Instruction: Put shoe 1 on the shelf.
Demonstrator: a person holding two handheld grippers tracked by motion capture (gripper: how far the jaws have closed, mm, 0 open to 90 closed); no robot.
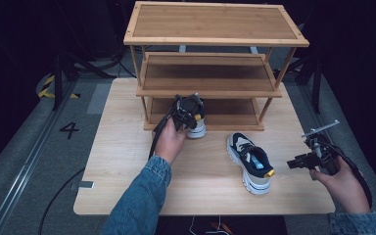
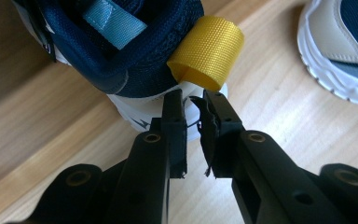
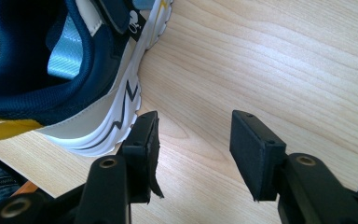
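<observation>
A navy, beige and white shoe (image 1: 199, 129) stands at the front edge of the wooden rack's bottom shelf (image 1: 235, 115), heel toward me. My left gripper (image 1: 188, 115) is at that heel. In the left gripper view its jaws (image 2: 193, 100) stand a narrow gap apart, tips against the white heel sole (image 2: 140, 109), just under the yellow pull loop (image 2: 207, 53), with nothing between the pads. The matching shoe (image 1: 251, 164) lies on the table at centre right. My right gripper (image 1: 293, 163) hovers just right of it, open and empty (image 3: 193, 126), beside its heel (image 3: 74, 70).
The three-tier wooden rack (image 1: 215, 41) stands at the back of the light wood table (image 1: 127, 166); its top and middle shelves are bare. The second shoe (image 2: 340, 51) lies close to the right of the left gripper. A dark floor surrounds the table.
</observation>
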